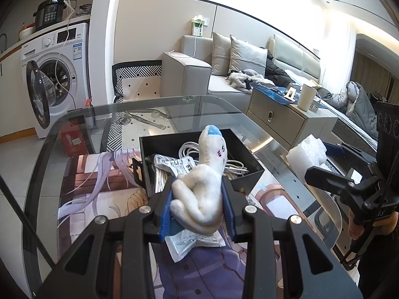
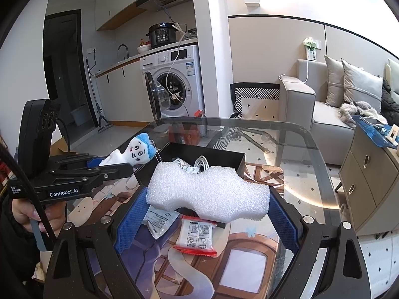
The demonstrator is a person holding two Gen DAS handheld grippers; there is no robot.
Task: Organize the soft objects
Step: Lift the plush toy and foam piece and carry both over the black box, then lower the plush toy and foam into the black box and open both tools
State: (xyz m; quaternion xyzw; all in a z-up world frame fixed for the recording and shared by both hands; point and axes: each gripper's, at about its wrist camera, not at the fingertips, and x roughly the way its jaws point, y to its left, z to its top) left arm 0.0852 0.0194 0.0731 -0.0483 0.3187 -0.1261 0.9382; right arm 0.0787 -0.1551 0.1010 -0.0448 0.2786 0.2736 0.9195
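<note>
Foam block (image 2: 208,191), light and springy, spans the right gripper (image 2: 207,214), pinched end to end above the table (image 2: 299,134), near the black box (image 2: 232,158). Plush toy (image 1: 199,186), smaller and squashy, sits squeezed around its middle in the left gripper (image 1: 199,211), just short of that box; both look best gripped mid-body.

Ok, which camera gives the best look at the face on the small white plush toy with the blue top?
The right wrist view: the small white plush toy faces that camera, showing eyes and mouth. The left wrist view shows the toy from behind and the side, clamped in the left gripper, with only a pink mark visible.
</note>
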